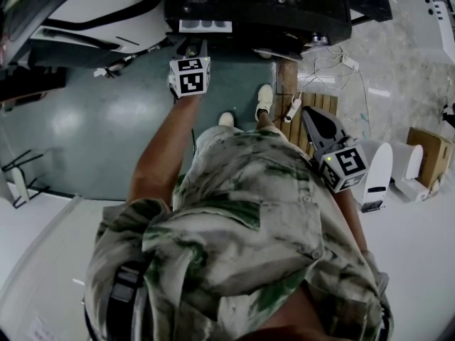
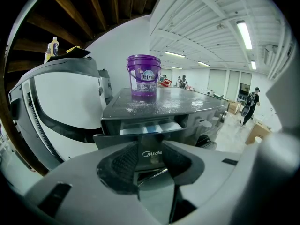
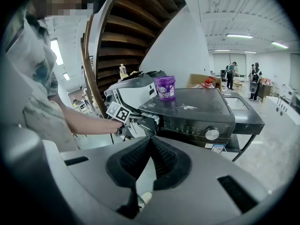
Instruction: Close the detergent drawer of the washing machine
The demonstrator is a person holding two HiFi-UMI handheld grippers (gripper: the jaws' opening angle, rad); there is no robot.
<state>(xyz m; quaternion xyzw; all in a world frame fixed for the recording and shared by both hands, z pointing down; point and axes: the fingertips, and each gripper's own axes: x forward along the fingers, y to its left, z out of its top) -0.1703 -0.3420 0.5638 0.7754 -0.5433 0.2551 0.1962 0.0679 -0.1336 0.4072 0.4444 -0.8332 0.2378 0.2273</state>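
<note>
The left gripper (image 2: 150, 146) has its jaws apart, and nothing is clamped between them. In the gap shows the front panel of the drawer (image 2: 150, 125), which is wider than the opening. The gripper's tips sit right at that panel, though no view shows for sure whether they touch it. The drawer stands pulled out of the washer (image 2: 206, 111) at its upper left corner, with its pale compartments open to view from above. The left arm (image 1: 167, 151) reaches straight forward to it.

The right gripper (image 3: 150, 142) has its jaws together at the tips, with nothing between them. It hangs back by the person's right side, well apart from the washer and pointing toward it.

On the washer's dark top, behind the drawer, stands a purple bucket (image 2: 143, 76), with white specks scattered around its base. A knob (image 3: 212, 134) sits on the front panel to the right of the drawer. To the washer's left stands a white machine (image 2: 61, 107) with a bottle (image 2: 53, 48) on top. Wooden stairs (image 3: 136, 27) rise above it. A few people (image 3: 230, 74) stand far back in the hall.
</note>
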